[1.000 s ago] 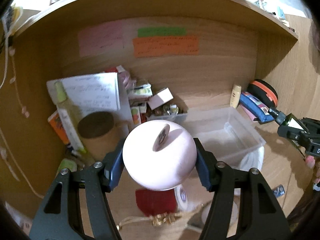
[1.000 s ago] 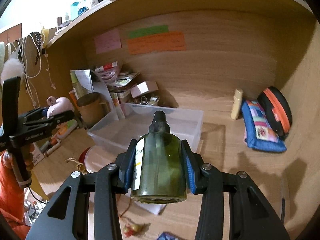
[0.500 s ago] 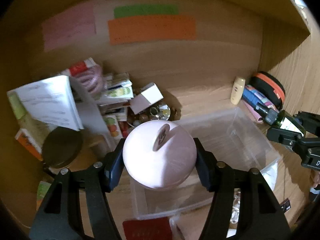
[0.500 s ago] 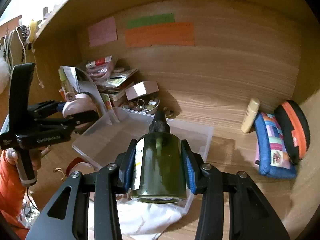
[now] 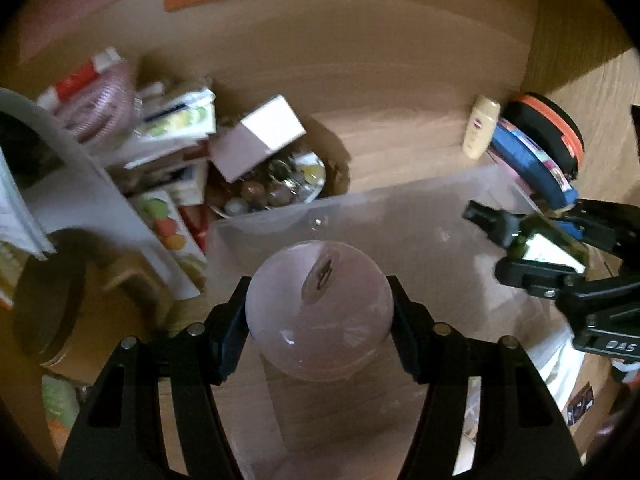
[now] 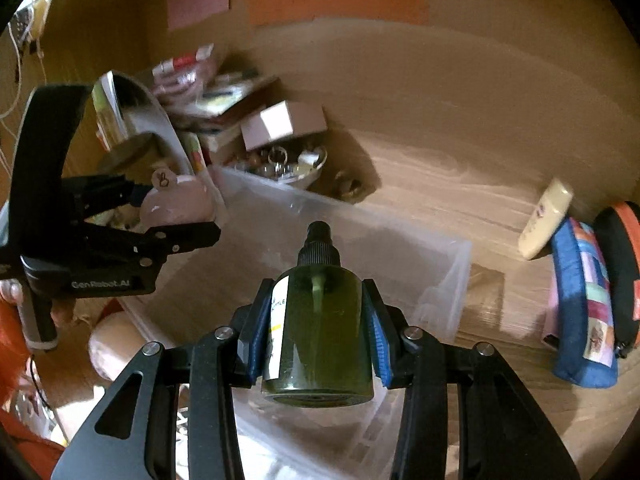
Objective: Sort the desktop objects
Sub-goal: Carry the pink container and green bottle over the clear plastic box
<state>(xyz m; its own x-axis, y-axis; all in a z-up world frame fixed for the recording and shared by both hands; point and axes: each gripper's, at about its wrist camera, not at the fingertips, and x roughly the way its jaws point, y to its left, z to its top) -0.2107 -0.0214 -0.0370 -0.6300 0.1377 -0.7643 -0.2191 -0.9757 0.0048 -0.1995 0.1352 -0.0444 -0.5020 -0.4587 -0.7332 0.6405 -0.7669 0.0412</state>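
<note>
My left gripper [image 5: 318, 308] is shut on a round pink container [image 5: 318, 312] and holds it over the clear plastic bin [image 5: 400, 204]. It also shows in the right wrist view [image 6: 176, 204]. My right gripper [image 6: 316, 320] is shut on a dark green bottle [image 6: 318, 332] with a black cap, held above the bin [image 6: 456, 276]. That bottle shows in the left wrist view [image 5: 548, 248] at the bin's right side. The bin's inside looks empty.
A pile of boxes and papers [image 5: 168, 148] and a bowl of small trinkets [image 5: 276, 188] lie left behind the bin. A cream tube [image 6: 544, 220], a blue pouch [image 6: 584, 308] and a black-orange case [image 6: 624, 280] lie at the right. A brown round box [image 5: 52, 300] stands left.
Both grippers have moved forward and down into the shelf, from in front of the bin to over it. Each still holds its object.
</note>
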